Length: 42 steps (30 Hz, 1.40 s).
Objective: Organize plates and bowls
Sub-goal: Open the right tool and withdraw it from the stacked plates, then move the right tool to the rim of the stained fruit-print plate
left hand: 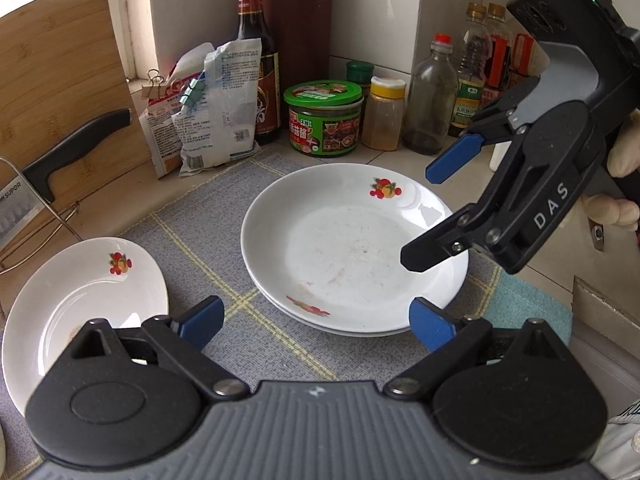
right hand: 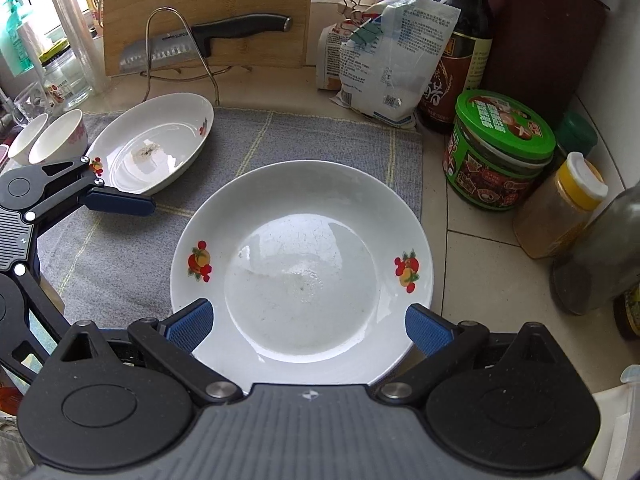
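Note:
Two white plates with fruit prints lie stacked point(left hand: 352, 248) point(right hand: 300, 264) on a grey checked mat point(left hand: 224, 256). My left gripper point(left hand: 316, 324) is open at the stack's near edge, holding nothing. My right gripper point(left hand: 438, 208) point(right hand: 308, 326) is open too and hovers above the stack's right rim, empty. A third white dish point(left hand: 80, 300) point(right hand: 152, 144) sits apart on the mat's left side, beside the left gripper's blue fingertip point(right hand: 120, 202). Two small white bowls point(right hand: 48, 140) stand past that dish at the mat's edge.
A knife point(right hand: 208, 36) rests in a wire rack against a bamboo board point(right hand: 208, 0). Clipped bags point(left hand: 216, 108), a dark sauce bottle point(left hand: 256, 60), a green-lidded jar point(left hand: 324, 120), a spice jar point(left hand: 384, 116) and more bottles point(left hand: 472, 72) line the wall behind the plates.

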Motion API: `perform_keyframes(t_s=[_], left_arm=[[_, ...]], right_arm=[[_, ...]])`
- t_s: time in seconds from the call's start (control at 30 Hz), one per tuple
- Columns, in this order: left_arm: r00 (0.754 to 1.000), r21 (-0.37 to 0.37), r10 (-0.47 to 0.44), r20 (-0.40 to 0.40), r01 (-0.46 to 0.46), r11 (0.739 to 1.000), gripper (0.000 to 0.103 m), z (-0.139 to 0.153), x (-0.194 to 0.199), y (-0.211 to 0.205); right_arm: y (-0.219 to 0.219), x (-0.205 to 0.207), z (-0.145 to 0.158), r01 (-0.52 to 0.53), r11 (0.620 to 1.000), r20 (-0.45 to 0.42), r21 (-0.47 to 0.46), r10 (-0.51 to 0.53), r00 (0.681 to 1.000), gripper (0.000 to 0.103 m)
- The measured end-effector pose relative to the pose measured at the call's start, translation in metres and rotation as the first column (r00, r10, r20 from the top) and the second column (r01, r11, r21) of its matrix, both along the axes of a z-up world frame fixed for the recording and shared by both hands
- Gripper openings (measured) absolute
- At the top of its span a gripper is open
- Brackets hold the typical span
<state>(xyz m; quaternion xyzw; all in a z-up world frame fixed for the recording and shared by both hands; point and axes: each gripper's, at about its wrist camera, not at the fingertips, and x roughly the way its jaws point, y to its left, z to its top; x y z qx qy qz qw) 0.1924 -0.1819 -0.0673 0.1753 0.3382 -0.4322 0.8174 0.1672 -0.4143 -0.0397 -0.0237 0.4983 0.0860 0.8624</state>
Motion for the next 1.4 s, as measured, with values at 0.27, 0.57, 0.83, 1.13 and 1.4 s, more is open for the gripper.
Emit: perform_keyframes(t_s=[0.27, 0.57, 0.83, 1.13, 1.4], left_arm=[[0.991, 0.019, 0.128, 0.027, -0.128, 0.992, 0.099, 0.011, -0.013, 0.048], [0.963, 0.022, 0.269, 0.030, -0.269, 0.963, 0.099, 0.005, -0.027, 0.123], [0.960, 0.021, 0.281, 0.008, -0.281, 0.959, 0.099, -0.015, -0.024, 0.162], [0.945, 0.017, 0.327, -0.015, -0.327, 0.945, 0.099, -0.033, -0.006, 0.154], [0.911, 0.023, 0.408, -0.066, -0.407, 0.913, 0.099, -0.044, 0.016, 0.128]], right_arm=[[0.031, -0.011, 0.010, -0.041, 0.999, 0.080, 0.026, 0.039, 0.996, 0.103], [0.091, -0.023, 0.013, -0.017, 0.997, 0.129, 0.075, 0.007, 0.992, 0.103], [0.155, -0.037, 0.006, -0.009, 0.998, 0.101, 0.063, 0.002, 0.995, 0.103], [0.173, -0.035, 0.002, -0.008, 0.999, 0.065, 0.054, 0.005, 0.998, 0.103], [0.151, 0.014, 0.002, -0.116, 0.991, 0.069, 0.065, 0.111, 0.991, 0.103]])
